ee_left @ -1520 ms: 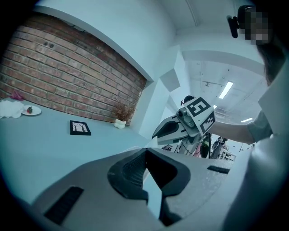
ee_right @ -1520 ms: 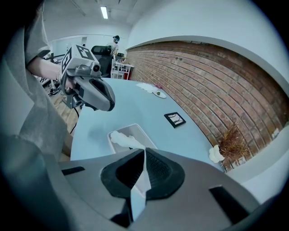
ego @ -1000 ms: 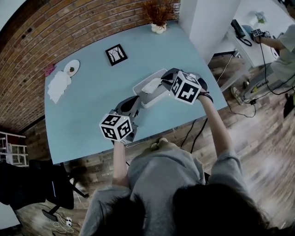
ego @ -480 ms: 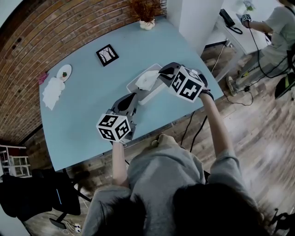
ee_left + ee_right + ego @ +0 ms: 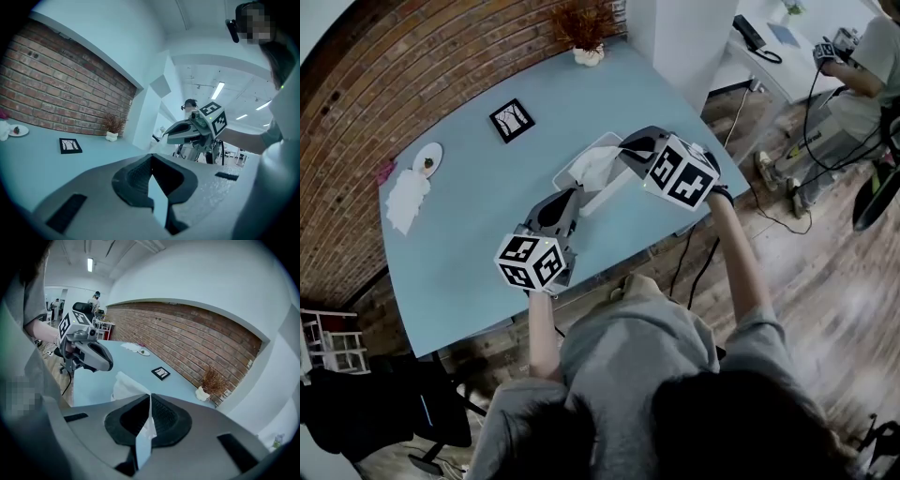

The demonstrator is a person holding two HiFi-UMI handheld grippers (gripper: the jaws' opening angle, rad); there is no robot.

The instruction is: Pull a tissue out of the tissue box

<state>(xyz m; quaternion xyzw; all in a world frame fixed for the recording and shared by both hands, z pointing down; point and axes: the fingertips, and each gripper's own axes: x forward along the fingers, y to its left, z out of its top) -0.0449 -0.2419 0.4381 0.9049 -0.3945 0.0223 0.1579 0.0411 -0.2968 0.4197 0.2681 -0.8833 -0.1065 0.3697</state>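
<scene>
The white tissue box (image 5: pixel 575 166) lies on the blue table (image 5: pixel 478 234) near its front right edge. A white tissue (image 5: pixel 598 165) stands up out of it. My right gripper (image 5: pixel 626 150) hangs just above the box, shut on the tissue's top. In the right gripper view the tissue (image 5: pixel 125 386) runs up into the closed right gripper (image 5: pixel 145 427). My left gripper (image 5: pixel 574 199) rests at the box's near corner. Its jaws are closed on a pale sliver in the left gripper view (image 5: pixel 157 199), which looks like the box's rim. The box itself is hidden in that view.
A small framed picture (image 5: pixel 511 119) lies behind the box, and a potted dry plant (image 5: pixel 586 49) stands at the far corner. A plate (image 5: pixel 427 158) and a heap of loose tissues (image 5: pixel 405 195) lie at the far left. Another person (image 5: pixel 862 56) works at a desk behind a white pillar (image 5: pixel 684 37).
My right gripper has risen with the tissue, which now stands taller out of the box. The left gripper stays at the box's near corner.
</scene>
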